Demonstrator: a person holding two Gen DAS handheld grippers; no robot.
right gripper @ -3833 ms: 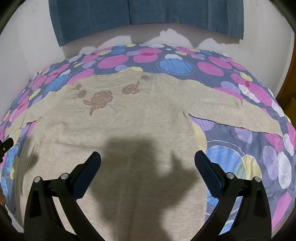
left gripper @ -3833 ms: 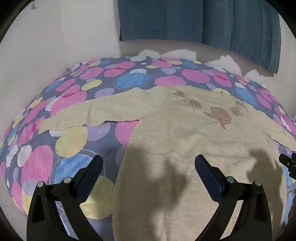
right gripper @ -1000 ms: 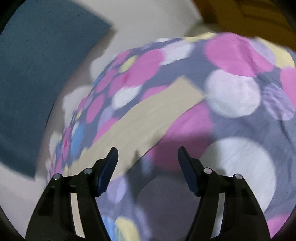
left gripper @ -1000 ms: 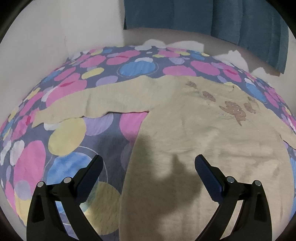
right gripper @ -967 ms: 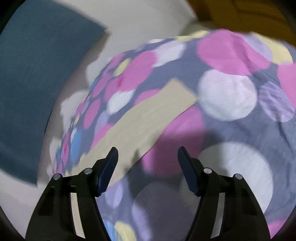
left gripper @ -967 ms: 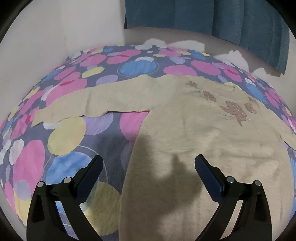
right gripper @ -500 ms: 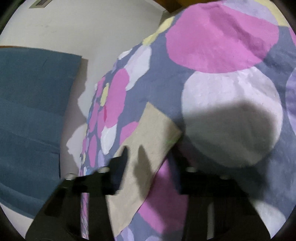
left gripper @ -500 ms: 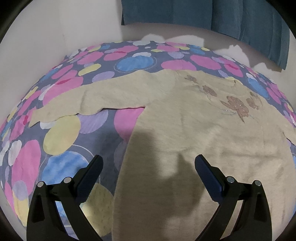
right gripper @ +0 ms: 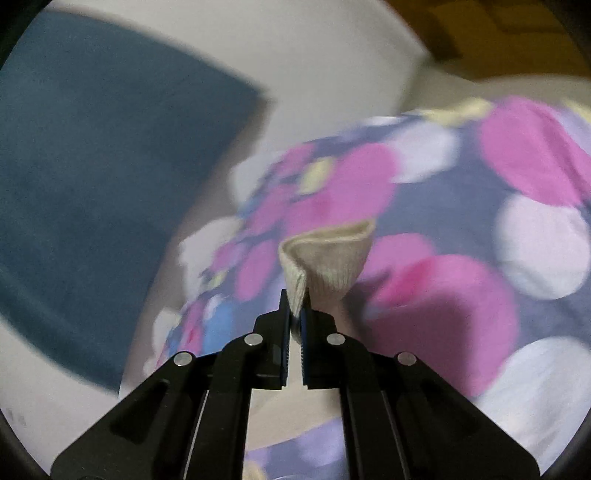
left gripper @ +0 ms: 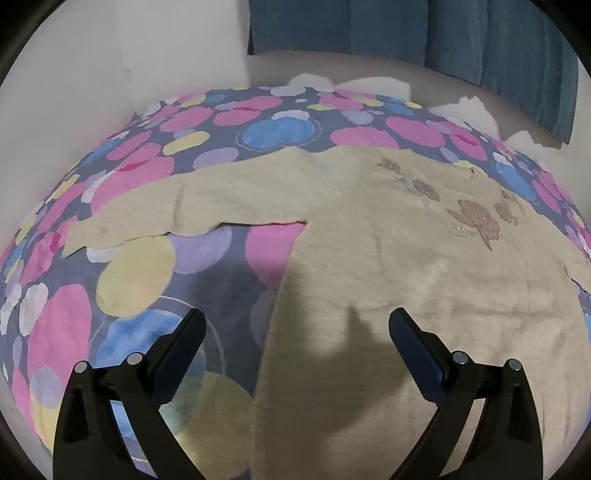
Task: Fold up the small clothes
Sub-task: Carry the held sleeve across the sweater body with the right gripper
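A beige long-sleeved sweater (left gripper: 399,266) with brown flower embroidery lies flat on the flower-patterned bedspread (left gripper: 133,273). Its left sleeve (left gripper: 207,206) stretches out to the left. My left gripper (left gripper: 295,325) is open and empty, hovering above the sweater's lower left side. In the right wrist view my right gripper (right gripper: 294,302) is shut on the ribbed cuff of the right sleeve (right gripper: 328,258) and holds it lifted off the bedspread (right gripper: 461,295).
A white wall (left gripper: 110,74) stands behind and left of the bed. A dark blue cloth (left gripper: 406,33) hangs on the wall behind; it also shows in the right wrist view (right gripper: 92,184). Something brown and wooden (right gripper: 498,33) is at top right.
My right gripper has closed on the right sleeve's cuff and lifted it. The left gripper has stayed open and barely shifted over the sweater.
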